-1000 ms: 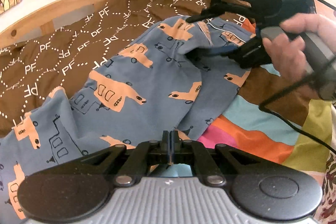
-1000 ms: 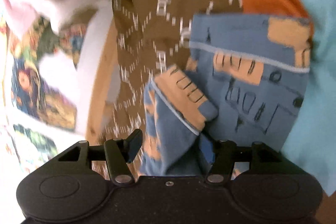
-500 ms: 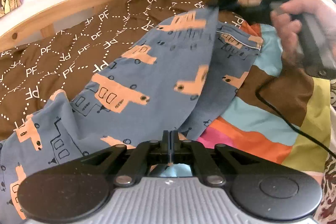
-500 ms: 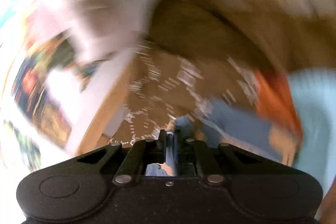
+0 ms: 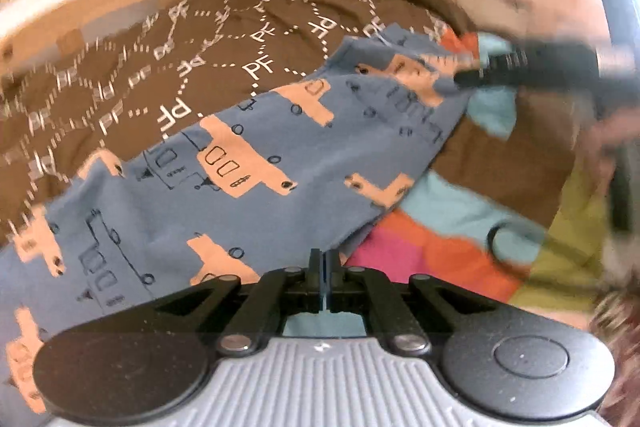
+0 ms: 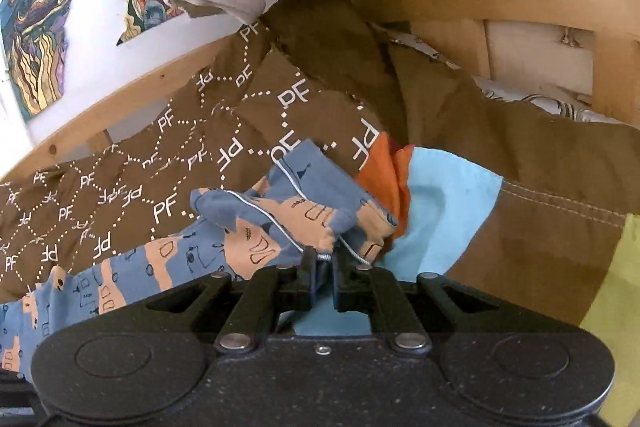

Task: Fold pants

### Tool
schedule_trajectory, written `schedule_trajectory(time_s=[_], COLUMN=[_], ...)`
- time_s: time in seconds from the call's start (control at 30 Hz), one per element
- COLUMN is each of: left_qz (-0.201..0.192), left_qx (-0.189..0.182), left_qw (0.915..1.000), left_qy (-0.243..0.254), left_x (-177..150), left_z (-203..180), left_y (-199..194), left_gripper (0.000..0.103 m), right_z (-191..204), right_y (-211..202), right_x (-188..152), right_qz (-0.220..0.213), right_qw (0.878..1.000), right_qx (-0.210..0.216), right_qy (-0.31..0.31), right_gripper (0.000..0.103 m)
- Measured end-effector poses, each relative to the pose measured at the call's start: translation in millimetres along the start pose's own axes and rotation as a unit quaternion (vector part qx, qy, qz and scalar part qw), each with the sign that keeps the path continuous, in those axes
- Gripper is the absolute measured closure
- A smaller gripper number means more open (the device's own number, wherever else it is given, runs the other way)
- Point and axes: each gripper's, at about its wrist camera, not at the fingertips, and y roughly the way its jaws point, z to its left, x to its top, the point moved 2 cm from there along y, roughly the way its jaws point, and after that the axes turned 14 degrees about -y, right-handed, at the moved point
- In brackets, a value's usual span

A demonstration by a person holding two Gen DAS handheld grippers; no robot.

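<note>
- The blue pants (image 5: 256, 187) with orange trucks lie on a brown blanket (image 5: 200, 67) printed with white letters, next to a patchwork cover (image 5: 460, 227) of bright blocks.
- In the left wrist view the pants make one long band. It runs from the near left corner up to the far right.
- The left gripper (image 5: 323, 269) is squeezed tight on the near edge of the pants. A thin bit of blue cloth sits between its two fingers.
- The right gripper (image 6: 324, 267) pinches the far end of the pants, the end with a thin white stitched line. Its jaws have just eased open a little, but the bunched cloth is still caught between them.
- A second ago the right gripper's jaws stood wide apart around a hanging fold. Now they are close together on it.
- A second ago the far half of the pants was rumpled and folded over. Now it is pulled out flatter and reaches further right, over the light blue block.
- The left gripper has kept its hold in about the same spot.
</note>
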Motion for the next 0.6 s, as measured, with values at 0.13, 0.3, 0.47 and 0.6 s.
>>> schedule_trajectory(time_s=[0.13, 0.3, 0.47, 0.6], left_qz=[0.004, 0.011, 0.039, 0.099], left_qx=[-0.04, -0.051, -0.091, -0.097], left_qw=[0.9979, 0.9975, 0.9948, 0.9901], left_qy=[-0.05, -0.048, -0.024, -0.019], left_x=[38, 119, 198, 224], left_z=[11, -3, -39, -59], left_y=[-9, 1, 36, 89], left_gripper=[0.078, 0.039, 0.033, 0.033], right_z=[-6, -15, -21, -23], right_y=[-5, -1, 3, 4], right_x=[-5, -7, -8, -9], right_qz=[-0.016, -0.015, -0.026, -0.033], right_qw=[1.0, 0.998, 0.996, 0.995], right_qx=[0.012, 0.033, 0.053, 0.059], right_qy=[0.022, 0.045, 0.064, 0.072], right_gripper=[0.077, 0.074, 0.074, 0.075])
